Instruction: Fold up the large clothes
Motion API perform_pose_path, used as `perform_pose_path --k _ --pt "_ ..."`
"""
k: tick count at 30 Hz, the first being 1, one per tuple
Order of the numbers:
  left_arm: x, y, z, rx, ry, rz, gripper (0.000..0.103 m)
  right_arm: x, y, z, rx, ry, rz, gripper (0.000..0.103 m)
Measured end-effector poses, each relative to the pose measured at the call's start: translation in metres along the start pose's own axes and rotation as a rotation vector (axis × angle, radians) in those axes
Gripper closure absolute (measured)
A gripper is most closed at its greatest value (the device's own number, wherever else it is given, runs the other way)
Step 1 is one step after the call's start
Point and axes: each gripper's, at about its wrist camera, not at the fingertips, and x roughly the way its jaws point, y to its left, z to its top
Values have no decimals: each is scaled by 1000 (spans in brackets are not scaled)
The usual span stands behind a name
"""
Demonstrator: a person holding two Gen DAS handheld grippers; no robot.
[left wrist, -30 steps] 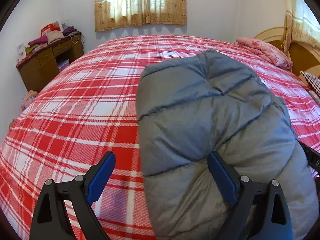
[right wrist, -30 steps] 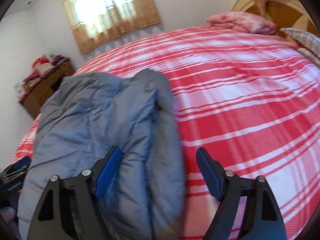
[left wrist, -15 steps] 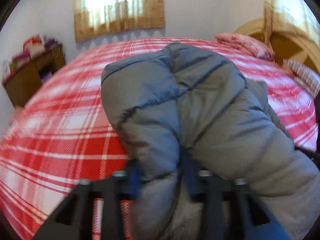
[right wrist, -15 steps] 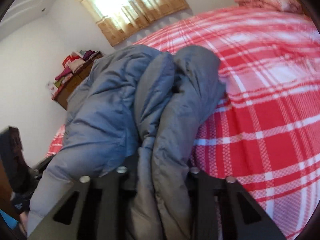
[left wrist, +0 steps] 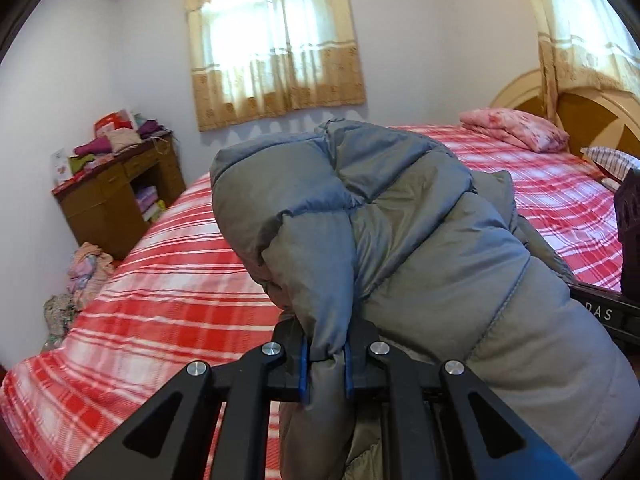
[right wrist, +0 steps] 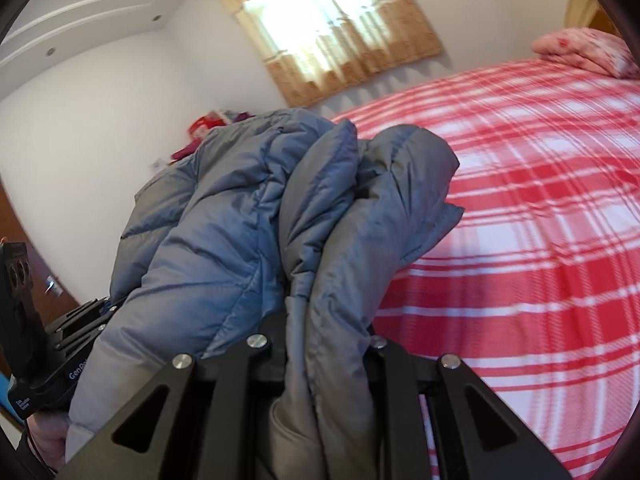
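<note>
A grey-blue puffer jacket is bunched up and lifted off the red plaid bed. In the left wrist view my left gripper has its blue pads pressed on a fold at the jacket's edge, and its jaws are closing. In the right wrist view the jacket hangs in thick folds over my right gripper. Its jaws are also closing, with a bunch of fabric pinched between them and the pads hidden by cloth. The bed spreads out to the right.
A wooden desk piled with clothes stands at the far left wall, with a clothes heap on the floor beside it. A folded pink blanket and a striped pillow lie by the headboard. A person's hand shows at lower left.
Both grippers went from wide open over the flat jacket to closed on its fabric. Both have risen, pulling the jacket up off the bed into a bunch.
</note>
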Motion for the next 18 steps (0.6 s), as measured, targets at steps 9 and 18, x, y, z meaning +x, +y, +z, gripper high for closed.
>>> perform_pose_path --k 9,18 --pt "-24 65 -25 -77 -2 104 91 37 52 0 -104 54 71 84" --pt "-28 114 -53 -152 15 156 91 71 79 -5 -175 111 102 84"
